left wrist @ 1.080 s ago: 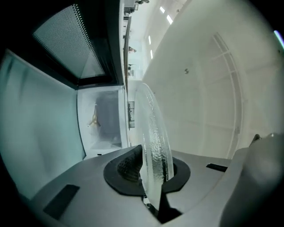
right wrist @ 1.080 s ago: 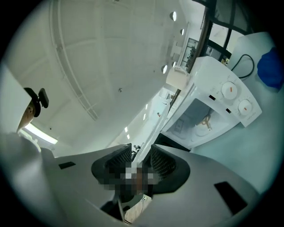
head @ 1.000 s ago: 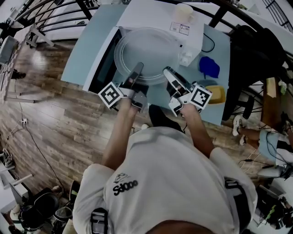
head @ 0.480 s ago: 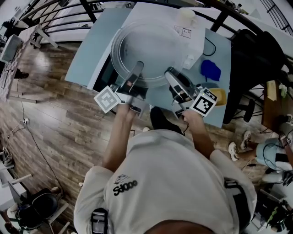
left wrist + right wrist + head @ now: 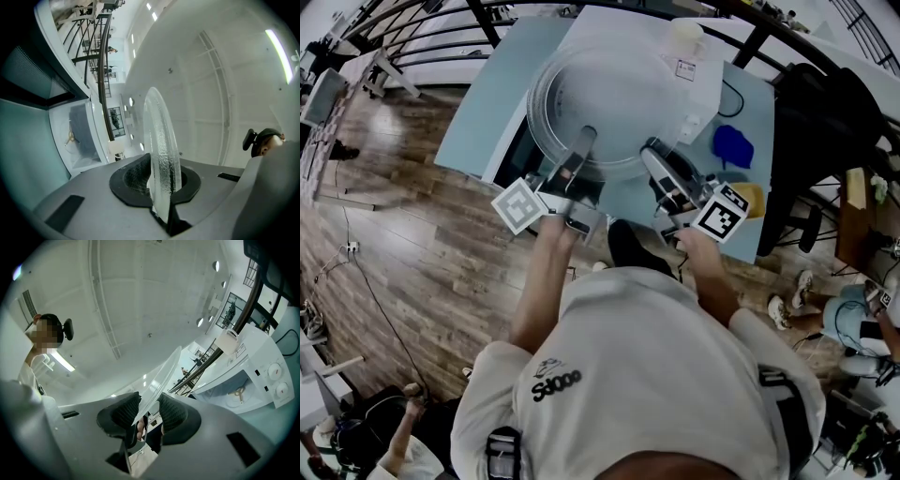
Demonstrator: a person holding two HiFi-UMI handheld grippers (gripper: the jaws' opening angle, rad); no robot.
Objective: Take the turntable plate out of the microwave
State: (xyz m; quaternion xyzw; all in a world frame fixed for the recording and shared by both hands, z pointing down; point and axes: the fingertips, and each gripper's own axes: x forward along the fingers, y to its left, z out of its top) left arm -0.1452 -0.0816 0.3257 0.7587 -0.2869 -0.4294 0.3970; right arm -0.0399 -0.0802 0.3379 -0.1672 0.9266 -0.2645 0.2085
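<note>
Left gripper (image 5: 584, 141) at seven o'clock and right gripper (image 5: 652, 152) at five each clamp the rim of the glass turntable plate (image 5: 605, 98), held outside the open white microwave (image 5: 614, 26), whose top label (image 5: 684, 67) is too small to read

Seen from the head view, the clear round glass turntable plate (image 5: 600, 103) hides much of the white microwave (image 5: 614, 26) behind it. My left gripper (image 5: 584, 142) and right gripper (image 5: 653, 152) cover the plate's near rim. Right of the microwave, a yellow thing (image 5: 755, 197) sits half behind my right gripper's cube. The microwave's label (image 5: 684, 67) is too small to read.
</note>
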